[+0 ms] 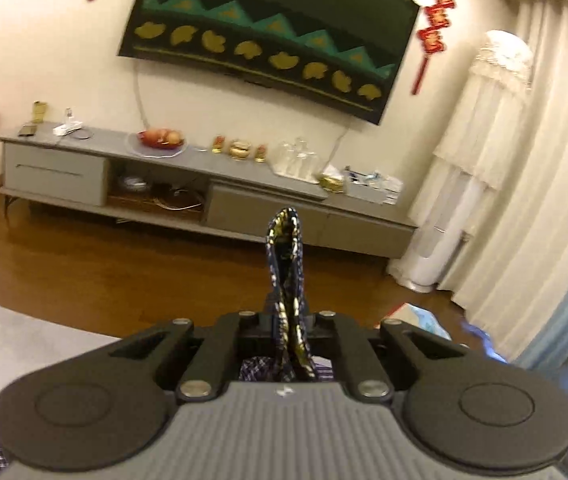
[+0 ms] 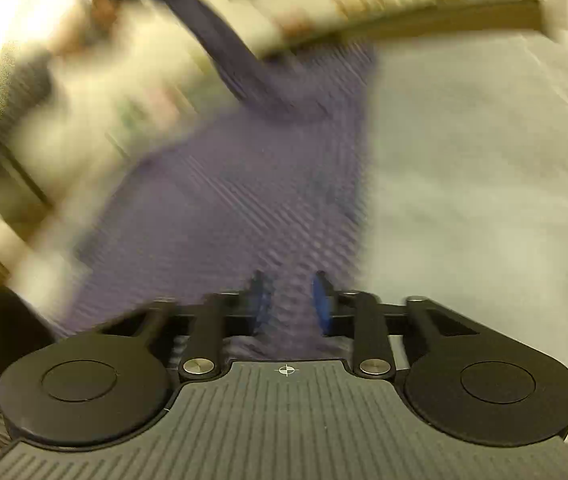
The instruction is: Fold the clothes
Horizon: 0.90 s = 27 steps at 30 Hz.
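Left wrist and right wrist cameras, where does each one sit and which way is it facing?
Left wrist: on the left gripper, facing the TV cabinet; its shut fingers pinch checked cloth.
Right wrist: on the right gripper, looking down over the blurred checked cloth on a pale sheet; fingers parted.
Shared: the cloth.

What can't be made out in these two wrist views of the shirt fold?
- Right wrist view: motion blur smears the checked shirt; its folds are unreadable, and so is whether the right hand-held gripper presses it.
- Left wrist view: the left hand-held gripper body hides most of the shirt.
- Small items on the TV cabinet are too small to identify.
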Tool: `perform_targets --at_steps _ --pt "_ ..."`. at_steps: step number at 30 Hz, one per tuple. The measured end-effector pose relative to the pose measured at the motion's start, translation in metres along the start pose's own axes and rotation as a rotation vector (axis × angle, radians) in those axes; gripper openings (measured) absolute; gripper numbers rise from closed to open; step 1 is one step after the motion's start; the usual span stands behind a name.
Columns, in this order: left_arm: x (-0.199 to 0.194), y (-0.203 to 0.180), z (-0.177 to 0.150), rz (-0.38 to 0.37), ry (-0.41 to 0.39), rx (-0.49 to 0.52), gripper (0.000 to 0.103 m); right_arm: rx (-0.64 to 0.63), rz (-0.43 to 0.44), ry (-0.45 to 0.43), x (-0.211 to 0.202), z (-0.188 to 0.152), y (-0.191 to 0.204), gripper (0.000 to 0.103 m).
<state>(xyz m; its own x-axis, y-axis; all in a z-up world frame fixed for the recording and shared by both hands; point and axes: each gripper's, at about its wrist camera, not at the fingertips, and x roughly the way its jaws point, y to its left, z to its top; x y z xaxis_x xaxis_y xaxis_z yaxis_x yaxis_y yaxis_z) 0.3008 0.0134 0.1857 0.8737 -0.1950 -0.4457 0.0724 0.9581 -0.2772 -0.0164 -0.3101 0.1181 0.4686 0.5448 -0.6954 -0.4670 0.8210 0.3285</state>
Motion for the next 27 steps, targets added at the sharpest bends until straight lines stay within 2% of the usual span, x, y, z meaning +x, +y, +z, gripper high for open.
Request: perform_targets --at_steps 1,2,4,5,7,8,9,11,14,16,17,18,19,20,21,22,24,27 --pt "-0.003 -0.004 -0.002 -0.009 0.0 0.009 0.008 -0.022 -0.028 0.068 0.01 -0.003 0.002 0.015" --pt "-0.005 -0.008 -0.004 -0.018 -0.001 0.019 0.009 -0.071 -0.032 0.072 0.008 -0.003 0.011 0.015" --pt "-0.011 -0.016 -0.011 -0.038 0.003 0.051 0.01 -0.173 -0.038 0.072 0.003 -0.002 0.028 0.015" --pt "-0.014 -0.02 -0.014 -0.049 0.005 0.068 0.011 -0.199 -0.055 0.036 -0.002 0.002 0.033 0.016" --pt "-0.015 -0.027 -0.021 -0.051 0.013 0.099 0.013 -0.213 -0.049 0.027 -0.004 0.014 0.035 0.018" --pt "-0.015 -0.03 -0.024 -0.048 0.019 0.113 0.013 -0.228 -0.045 0.064 0.005 0.021 0.036 0.018" --pt "-0.016 -0.033 -0.027 -0.049 0.021 0.128 0.013 -0.268 -0.032 0.149 0.018 0.027 0.036 0.018" --pt "-0.021 -0.04 -0.033 -0.065 0.013 0.159 0.012 -0.33 -0.005 0.196 0.027 0.04 0.033 0.016" --pt "-0.031 -0.054 -0.043 -0.093 -0.011 0.229 0.013 -0.308 0.027 0.166 0.033 0.087 0.023 0.018" --pt "-0.035 -0.062 -0.056 -0.078 -0.014 0.305 0.015 -0.278 0.039 0.136 0.038 0.118 0.016 0.023" --pt "-0.033 -0.062 -0.067 -0.056 -0.009 0.345 0.028 -0.24 0.043 0.114 0.048 0.137 0.01 0.025" --pt "-0.03 -0.061 -0.079 -0.028 -0.002 0.385 0.04 -0.175 0.063 0.092 0.054 0.144 0.003 0.032" --pt "-0.023 -0.057 -0.094 0.013 0.019 0.409 0.067 -0.108 0.085 0.07 0.06 0.15 -0.004 0.043" --pt "-0.014 -0.051 -0.111 0.06 0.048 0.424 0.076 -0.041 0.107 0.047 0.065 0.156 -0.012 0.046" --pt "-0.004 -0.043 -0.127 0.095 0.091 0.425 0.076 0.026 0.129 0.025 0.071 0.163 -0.019 0.046" --pt "0.007 -0.035 -0.143 0.113 0.147 0.409 0.076 0.049 0.131 0.038 0.08 0.166 -0.014 0.046" --pt "0.026 -0.015 -0.176 0.143 0.245 0.347 0.077 0.018 0.113 0.058 0.081 0.164 -0.013 0.047" --pt "0.034 0.012 -0.214 0.249 0.279 0.251 0.077 -0.047 0.092 0.043 0.077 0.163 -0.002 0.052"
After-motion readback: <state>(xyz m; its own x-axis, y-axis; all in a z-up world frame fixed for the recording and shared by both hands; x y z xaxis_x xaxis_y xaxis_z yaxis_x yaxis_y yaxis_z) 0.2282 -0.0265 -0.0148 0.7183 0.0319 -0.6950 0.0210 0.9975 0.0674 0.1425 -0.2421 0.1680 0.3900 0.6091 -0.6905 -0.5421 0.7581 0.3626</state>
